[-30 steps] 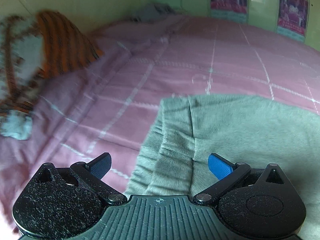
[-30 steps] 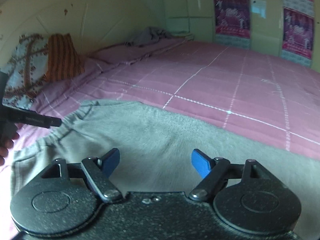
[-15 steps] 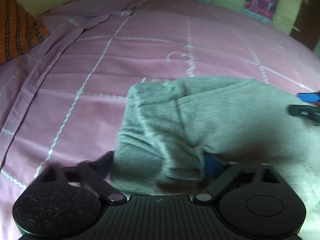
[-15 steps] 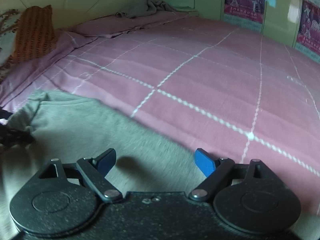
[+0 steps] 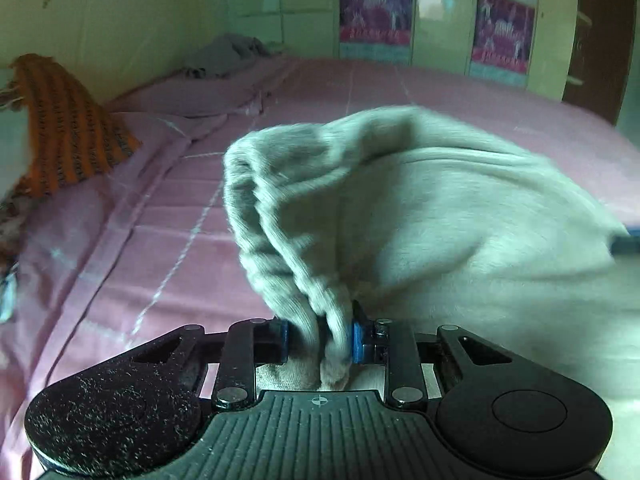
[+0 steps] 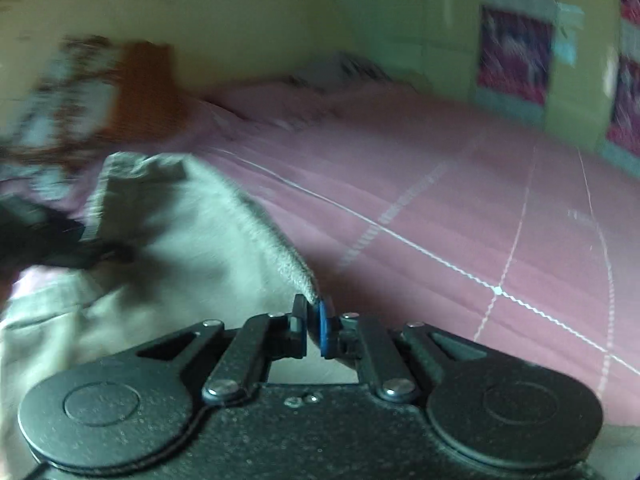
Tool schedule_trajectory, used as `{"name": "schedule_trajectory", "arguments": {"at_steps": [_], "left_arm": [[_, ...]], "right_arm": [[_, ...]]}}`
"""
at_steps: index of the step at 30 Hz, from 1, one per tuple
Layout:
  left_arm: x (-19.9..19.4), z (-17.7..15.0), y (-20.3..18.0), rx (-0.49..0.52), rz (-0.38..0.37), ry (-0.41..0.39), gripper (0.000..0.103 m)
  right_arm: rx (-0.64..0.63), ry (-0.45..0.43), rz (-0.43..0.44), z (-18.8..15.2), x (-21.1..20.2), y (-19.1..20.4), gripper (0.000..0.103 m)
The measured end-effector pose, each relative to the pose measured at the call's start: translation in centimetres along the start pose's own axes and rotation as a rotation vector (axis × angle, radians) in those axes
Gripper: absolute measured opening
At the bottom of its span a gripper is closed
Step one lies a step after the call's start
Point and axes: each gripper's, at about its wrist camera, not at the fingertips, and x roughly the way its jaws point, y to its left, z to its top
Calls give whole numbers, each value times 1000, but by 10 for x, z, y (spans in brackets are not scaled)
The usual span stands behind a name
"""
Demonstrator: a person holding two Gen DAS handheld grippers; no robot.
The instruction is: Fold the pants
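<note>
Closest to the left wrist camera, we see the left gripper (image 5: 320, 340) clenched on a bunched, ribbed band of the grey pants (image 5: 420, 216) — its jaws have just been closing, and cloth fills the gap between the blue pads. The fabric rises from the grip in a hump above the pink bedspread (image 5: 132, 248), so this end appears lifted off the bed.

In the right wrist view, the right gripper (image 6: 314, 328) has also just closed; its pads pinch a thin edge of the pants (image 6: 192, 232), nearly meeting. The picture is blurred, so we cannot tell which part of the garment this edge is.

Step in hand, as we judge it: both pickups made, first fold about to begin. The next move calls for carrying the two held points together across the garment, keeping the span between them taut enough that the layer lands flat — a slack middle would wrinkle.

Count: two grippers, one pair of pants, one bedspread (image 6: 440, 216).

Farther off, on the left, one orange striped cushion (image 5: 68, 136) leans at the head of the bed. Beyond it, one crumpled grey cloth (image 5: 228, 56) lies by the wall. Farthest, two patterned panels (image 5: 376, 8) show on the cupboard doors.
</note>
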Motion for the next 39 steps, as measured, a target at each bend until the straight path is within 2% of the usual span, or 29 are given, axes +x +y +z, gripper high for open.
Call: {"name": "schedule_trajectory", "arguments": {"at_steps": [1, 2, 3, 5, 7, 9, 11, 12, 14, 17, 20, 22, 25, 28, 29, 30, 31, 33, 36, 39], "left_arm": [[-13, -5, 4, -15, -2, -1, 29], [-25, -11, 8, -26, 6, 0, 36], [-33, -16, 10, -28, 36, 6, 49], [-42, -29, 12, -13, 124, 31, 56], [-41, -42, 17, 15, 205, 95, 59], [-40, -55, 24, 61, 281, 183, 60], [-52, -68, 38, 51, 307, 240, 60], [-62, -72, 45, 24, 311, 249, 60], [-84, -79, 64, -81, 283, 265, 63], [-108, -89, 79, -271, 158, 270, 66], [-115, -97, 73, -431, 4, 300, 68], [-113, -101, 61, -504, -67, 306, 68], [-104, -102, 42, -540, -74, 316, 67], [-91, -110, 41, -601, -85, 329, 67], [-90, -112, 39, -606, -86, 322, 66], [-87, -112, 38, -612, -85, 308, 50], [-86, -112, 38, -620, -76, 303, 40], [-81, -114, 40, -657, -51, 306, 27], [-84, -120, 45, -706, -48, 287, 19], [-90, -115, 45, -704, -48, 234, 15]], "right_arm": [[-9, -12, 15, -8, -22, 11, 6], [-3, -18, 31, -16, -41, 22, 6], [1, -20, 48, -27, -59, 33, 6], [24, -5, 84, -53, -84, 55, 6], [87, 45, 107, -82, -92, 73, 6], [112, 120, 94, -112, -84, 90, 15], [146, 203, 70, -134, -73, 96, 19], [171, 203, 66, -139, -76, 96, 20], [249, 170, 62, -141, -91, 90, 23], [375, 147, 39, -145, -107, 75, 35], [509, 157, 15, -156, -110, 56, 37], [575, 158, 3, -163, -110, 54, 38], [632, 166, -10, -166, -110, 52, 40], [654, 168, -16, -167, -115, 57, 42], [657, 166, -16, -167, -116, 57, 42], [658, 167, -18, -167, -117, 57, 42], [662, 170, -21, -169, -117, 57, 42], [682, 180, -20, -170, -118, 56, 42], [752, 185, -16, -174, -118, 51, 42], [822, 189, -8, -181, -116, 44, 42]]}}
